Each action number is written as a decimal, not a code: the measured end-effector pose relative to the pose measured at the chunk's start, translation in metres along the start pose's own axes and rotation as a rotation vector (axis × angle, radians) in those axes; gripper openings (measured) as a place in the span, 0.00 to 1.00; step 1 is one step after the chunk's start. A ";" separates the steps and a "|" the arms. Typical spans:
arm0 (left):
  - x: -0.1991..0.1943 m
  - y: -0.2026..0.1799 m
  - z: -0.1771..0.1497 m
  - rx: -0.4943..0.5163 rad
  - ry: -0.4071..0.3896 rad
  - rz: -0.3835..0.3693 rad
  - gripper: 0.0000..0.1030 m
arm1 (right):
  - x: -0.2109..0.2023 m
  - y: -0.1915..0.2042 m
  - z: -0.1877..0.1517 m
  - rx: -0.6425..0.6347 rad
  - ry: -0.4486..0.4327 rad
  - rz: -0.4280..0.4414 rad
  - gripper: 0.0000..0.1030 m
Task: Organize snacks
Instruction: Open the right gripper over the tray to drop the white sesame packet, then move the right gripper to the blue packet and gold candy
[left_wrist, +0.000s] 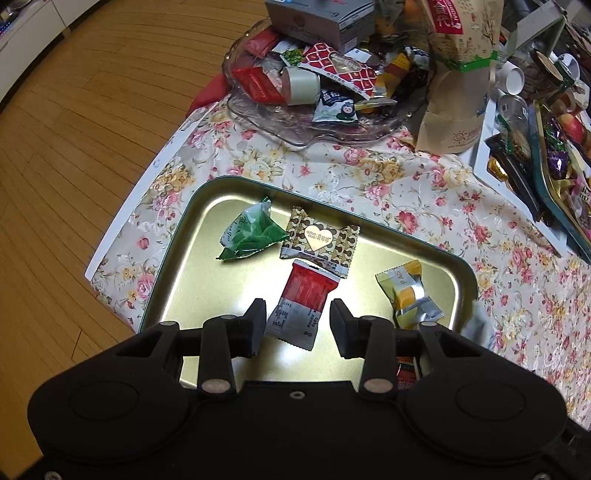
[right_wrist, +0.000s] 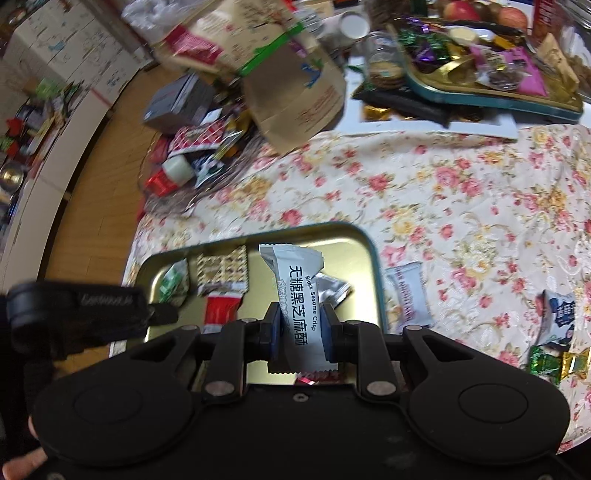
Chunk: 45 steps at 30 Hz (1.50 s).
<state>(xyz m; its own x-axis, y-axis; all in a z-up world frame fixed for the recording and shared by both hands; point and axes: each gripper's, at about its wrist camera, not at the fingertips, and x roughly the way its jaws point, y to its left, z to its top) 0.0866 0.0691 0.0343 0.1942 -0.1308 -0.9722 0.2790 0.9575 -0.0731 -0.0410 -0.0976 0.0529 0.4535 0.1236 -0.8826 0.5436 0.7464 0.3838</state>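
A gold metal tray (left_wrist: 192, 258) lies on the floral tablecloth with a green packet (left_wrist: 253, 230), a brown heart-print packet (left_wrist: 319, 238), a red and grey packet (left_wrist: 301, 304) and a yellow packet (left_wrist: 408, 295) in it. My left gripper (left_wrist: 297, 326) hangs open just above the tray; the red and grey packet lies loose between its fingers. My right gripper (right_wrist: 298, 330) is shut on a white black-sesame-crisp packet (right_wrist: 297, 291), held upright over the same tray (right_wrist: 364, 240). The left gripper's body (right_wrist: 85, 314) shows at the left of the right wrist view.
A glass dish (left_wrist: 295, 125) piled with snacks and a brown paper bag (left_wrist: 454, 107) stand beyond the tray. Another tray of sweets (right_wrist: 491, 92) sits far right. Loose packets (right_wrist: 408, 295) (right_wrist: 557, 314) lie on the cloth right of the tray. Wooden floor lies beyond the table's left edge.
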 end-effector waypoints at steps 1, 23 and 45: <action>0.000 0.001 0.000 -0.003 0.003 0.000 0.47 | 0.000 0.005 -0.003 -0.015 0.008 0.011 0.23; -0.002 -0.044 -0.009 0.086 0.045 -0.053 0.46 | -0.008 -0.050 0.012 0.222 0.059 -0.073 0.56; -0.010 -0.187 -0.043 0.293 0.016 -0.053 0.46 | -0.031 -0.198 -0.014 0.405 0.036 -0.304 0.56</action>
<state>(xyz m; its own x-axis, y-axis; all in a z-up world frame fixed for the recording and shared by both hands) -0.0083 -0.0980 0.0477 0.1575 -0.1726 -0.9723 0.5487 0.8339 -0.0592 -0.1731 -0.2400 0.0007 0.2112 -0.0324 -0.9769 0.8807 0.4399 0.1758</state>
